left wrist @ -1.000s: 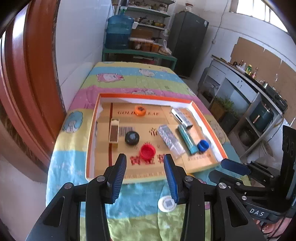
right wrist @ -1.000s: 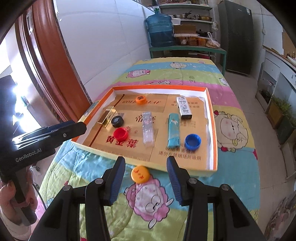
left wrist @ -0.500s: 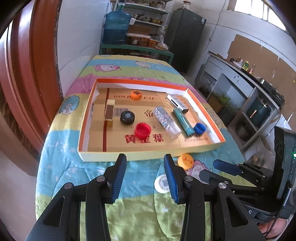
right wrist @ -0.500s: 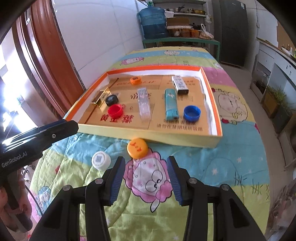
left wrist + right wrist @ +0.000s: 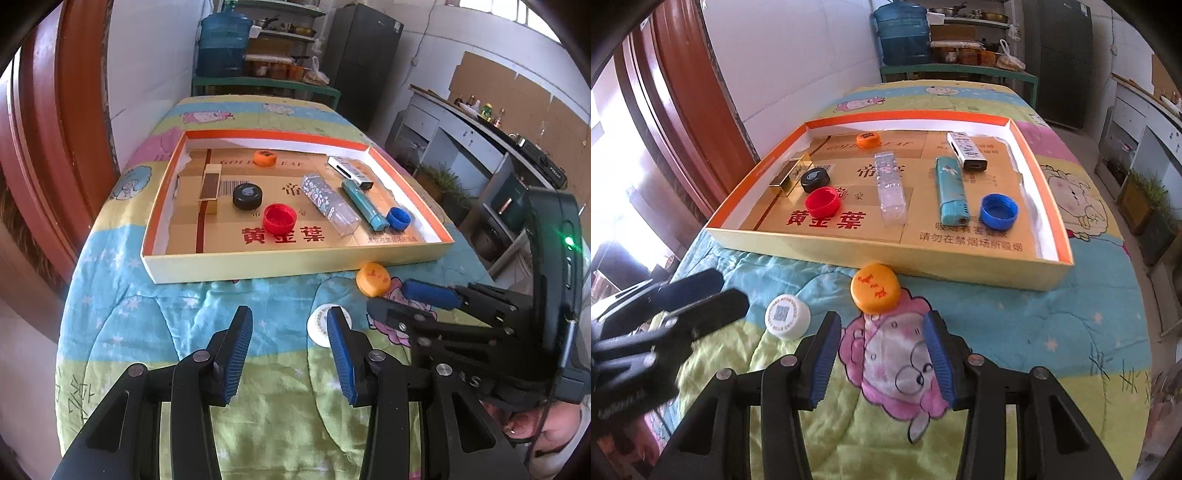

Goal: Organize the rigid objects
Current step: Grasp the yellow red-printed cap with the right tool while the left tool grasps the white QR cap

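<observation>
A shallow orange-rimmed cardboard tray (image 5: 162,192) (image 5: 1049,206) on the quilted table holds red (image 5: 822,201), black (image 5: 815,179), blue (image 5: 999,211) and small orange (image 5: 868,140) caps, a teal lighter (image 5: 951,190), a clear lighter (image 5: 890,188), a white lighter (image 5: 967,149) and a gold box (image 5: 790,173). An orange cap (image 5: 874,287) (image 5: 373,279) and a white cap (image 5: 787,316) (image 5: 320,325) lie on the quilt before the tray. My right gripper (image 5: 882,354) is open just behind the orange cap. My left gripper (image 5: 290,350) is open, left of the white cap.
The table is covered by a cartoon quilt (image 5: 1071,317) and stands against a white wall and a red door frame (image 5: 48,122). A green shelf with a water jug (image 5: 221,44) stands behind the table. Counters and a fridge line the right side.
Both grippers have drawn back toward the near edge of the table and lowered. The two loose caps now show nearer the fingers. Both grippers stay open.
</observation>
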A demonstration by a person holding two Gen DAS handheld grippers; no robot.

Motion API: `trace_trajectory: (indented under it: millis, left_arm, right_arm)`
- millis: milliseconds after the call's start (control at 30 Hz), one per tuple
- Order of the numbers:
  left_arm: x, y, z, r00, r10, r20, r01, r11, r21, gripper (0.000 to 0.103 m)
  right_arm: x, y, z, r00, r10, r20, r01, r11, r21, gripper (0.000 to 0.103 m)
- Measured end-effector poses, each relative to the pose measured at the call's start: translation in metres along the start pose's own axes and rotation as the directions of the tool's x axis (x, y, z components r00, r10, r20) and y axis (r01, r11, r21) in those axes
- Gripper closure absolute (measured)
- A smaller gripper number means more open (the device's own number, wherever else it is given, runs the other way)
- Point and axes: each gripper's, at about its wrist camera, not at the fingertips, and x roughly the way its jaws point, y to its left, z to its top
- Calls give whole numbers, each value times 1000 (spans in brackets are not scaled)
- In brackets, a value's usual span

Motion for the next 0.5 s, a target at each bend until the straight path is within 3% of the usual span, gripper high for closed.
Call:
trace_trajectory:
  millis: [267, 300, 367, 500]
  left_arm:
    - [5, -2, -2, 1000, -7, -14, 8, 1000, 15, 60]
    - [6, -2, -2, 1000, -9, -16, 9, 1000, 20, 60]
    - [8, -5, -3, 1000, -15, -20, 16, 999, 31, 60]
    - [12, -16, -3, 999, -39, -36, 41, 997, 65, 60]
  right_arm:
    - [11, 7, 11, 1000, -22, 14, 23, 999, -32, 57]
    - [11, 7, 11, 999, -28, 15, 28, 999, -35, 59]
    - [11, 8, 10, 999, -47, 17, 47, 998, -46, 72]
    - [8, 1, 9, 1000, -27, 16, 27, 999, -24, 72]
